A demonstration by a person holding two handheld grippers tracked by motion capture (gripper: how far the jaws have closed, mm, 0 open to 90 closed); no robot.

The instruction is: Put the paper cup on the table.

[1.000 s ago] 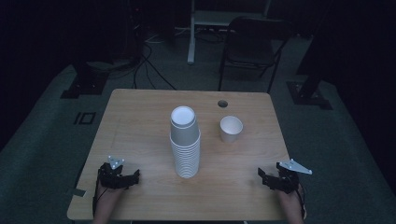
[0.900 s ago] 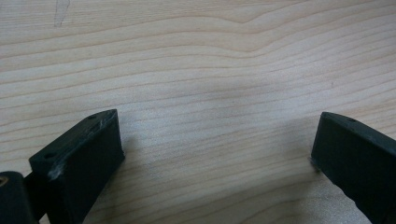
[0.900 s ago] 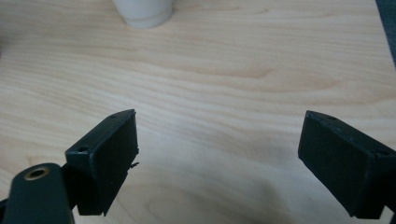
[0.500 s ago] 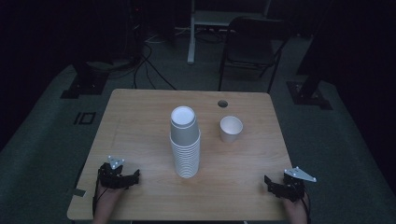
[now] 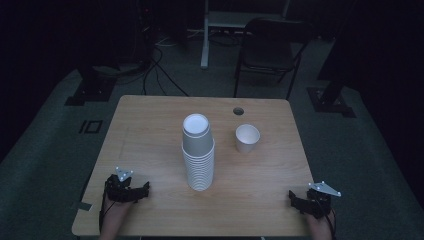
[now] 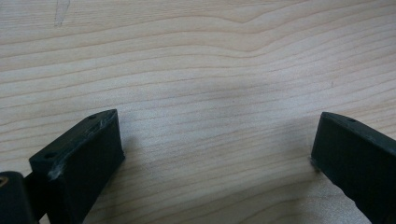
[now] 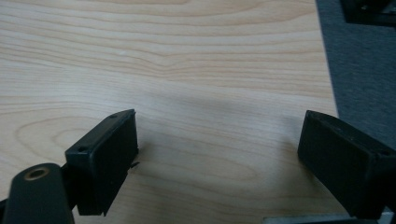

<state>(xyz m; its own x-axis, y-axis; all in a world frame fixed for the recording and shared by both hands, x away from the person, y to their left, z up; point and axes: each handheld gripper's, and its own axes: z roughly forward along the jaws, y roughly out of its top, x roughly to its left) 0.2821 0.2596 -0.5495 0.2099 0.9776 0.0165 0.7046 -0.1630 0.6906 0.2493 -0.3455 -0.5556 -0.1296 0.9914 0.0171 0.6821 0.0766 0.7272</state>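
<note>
A tall stack of white cups (image 5: 198, 159) stands in the middle of the wooden table (image 5: 150, 125). A single white cup (image 5: 247, 138) stands upright to its right, apart from it. My left gripper (image 5: 140, 190) rests near the table's front left corner, open, its jaws wide over bare wood (image 6: 215, 140). At the front right corner, near the table's edge, my right gripper (image 5: 296, 200) is open too, nothing between its jaws (image 7: 217, 154).
A round cable hole (image 5: 238, 110) sits in the table near the back right. Behind the table stand a dark chair (image 5: 270, 50) and a desk leg (image 5: 205, 35). Grey carpet (image 7: 364, 60) lies just past the table's right edge.
My right gripper has drawn back toward the front right corner of the table. The left gripper and the cups have stayed put.
</note>
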